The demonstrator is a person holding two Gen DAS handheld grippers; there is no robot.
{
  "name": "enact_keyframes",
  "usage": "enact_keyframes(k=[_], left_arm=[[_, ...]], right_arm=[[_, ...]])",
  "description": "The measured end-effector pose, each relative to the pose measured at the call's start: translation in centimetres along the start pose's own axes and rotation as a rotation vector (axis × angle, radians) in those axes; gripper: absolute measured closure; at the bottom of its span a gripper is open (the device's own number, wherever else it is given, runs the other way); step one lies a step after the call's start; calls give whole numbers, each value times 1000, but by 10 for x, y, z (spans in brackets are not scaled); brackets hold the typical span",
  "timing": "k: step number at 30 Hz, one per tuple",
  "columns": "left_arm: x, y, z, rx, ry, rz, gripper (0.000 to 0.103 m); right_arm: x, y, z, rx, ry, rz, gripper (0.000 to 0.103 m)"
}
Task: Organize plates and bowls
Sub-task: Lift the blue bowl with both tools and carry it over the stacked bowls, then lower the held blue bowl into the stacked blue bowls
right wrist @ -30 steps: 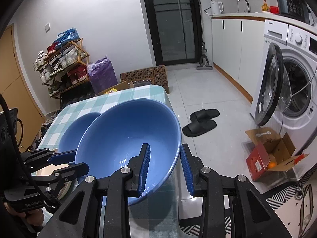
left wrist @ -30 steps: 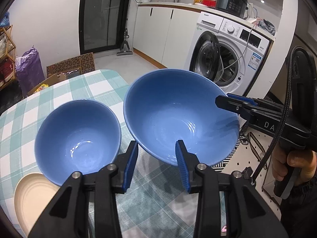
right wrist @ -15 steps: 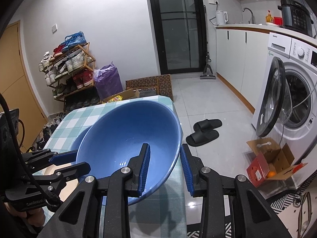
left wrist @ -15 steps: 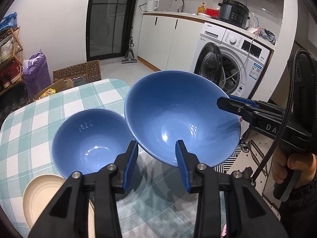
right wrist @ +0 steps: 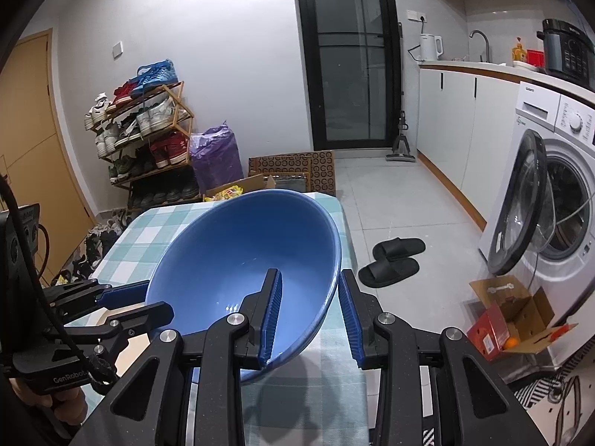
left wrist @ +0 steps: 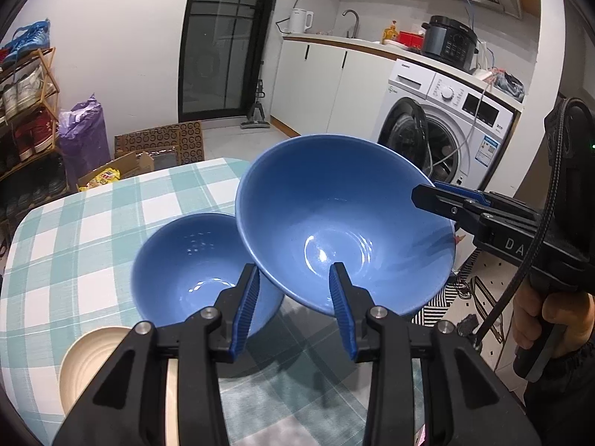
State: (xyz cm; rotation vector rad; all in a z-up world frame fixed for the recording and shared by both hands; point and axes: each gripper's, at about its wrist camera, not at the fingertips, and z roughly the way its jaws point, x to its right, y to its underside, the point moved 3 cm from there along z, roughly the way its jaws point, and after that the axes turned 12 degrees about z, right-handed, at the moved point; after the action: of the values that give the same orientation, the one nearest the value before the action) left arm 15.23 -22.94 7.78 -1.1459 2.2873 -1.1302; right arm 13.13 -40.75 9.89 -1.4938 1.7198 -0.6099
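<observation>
A large blue bowl hangs tilted in the air above the checked table. My right gripper straddles its rim, one finger inside and one outside, holding it; the bowl also shows in the right wrist view. The right gripper reaches the rim from the right in the left wrist view. A smaller blue bowl stands on the table, left of and below the large one. My left gripper is open and empty, just in front of both bowls. A beige plate lies at the near left.
The table's right edge drops to the floor, with black slippers and a cardboard box there. A washing machine with its door open stands to the right. A shoe rack and a purple bag stand beyond the table.
The large blue bowl has risen with my right gripper. Both views have lifted and pulled back, so the small bowl and the plate sit lower and more central.
</observation>
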Motion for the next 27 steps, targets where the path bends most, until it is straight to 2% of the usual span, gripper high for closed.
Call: enact_keyframes(k=[12,27], left_arm=[[-28,5,-12,12,-52,-33,66],[-65,17,-18,2,-100,-74,66]], right_arm=[[-31,-8,13,-6,-47,-39,70],[-69,-10,49,-46,-89,-55,70]])
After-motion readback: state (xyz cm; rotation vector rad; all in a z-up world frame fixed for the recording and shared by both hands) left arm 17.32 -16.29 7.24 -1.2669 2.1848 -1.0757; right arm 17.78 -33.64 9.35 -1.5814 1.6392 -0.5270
